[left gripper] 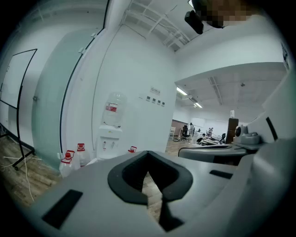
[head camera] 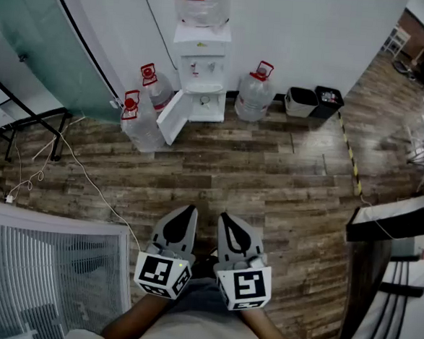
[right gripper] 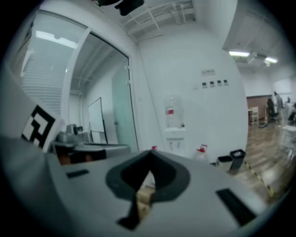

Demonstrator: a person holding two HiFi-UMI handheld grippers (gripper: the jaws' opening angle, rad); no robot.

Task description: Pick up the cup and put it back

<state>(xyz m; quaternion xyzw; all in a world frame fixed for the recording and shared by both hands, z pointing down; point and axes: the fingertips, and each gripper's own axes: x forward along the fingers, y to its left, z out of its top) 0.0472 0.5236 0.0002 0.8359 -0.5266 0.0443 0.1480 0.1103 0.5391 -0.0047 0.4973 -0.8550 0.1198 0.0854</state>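
Left grey gripper [head camera: 186,212], right grey gripper [head camera: 227,220]: jaws closed, empty, side by side above brown wood-plank floor [head camera: 284,177]. Cup in no view. Judgement: walk to white water dispenser [head camera: 199,70] at wall, find cup, open jaws before reaching

Underfoot, wood-grain plank floor [head camera: 284,170], rough-looking, with a dull sheen. Smooth matt grey plastic on left gripper [head camera: 187,213] and right gripper [head camera: 227,218], with black rubbery liners. Glossy white plastic on water dispenser [head camera: 201,63]; clear plastic for bottles [head camera: 255,96]. Frosted glass partition [head camera: 32,44]; matt painted wall [head camera: 315,35].
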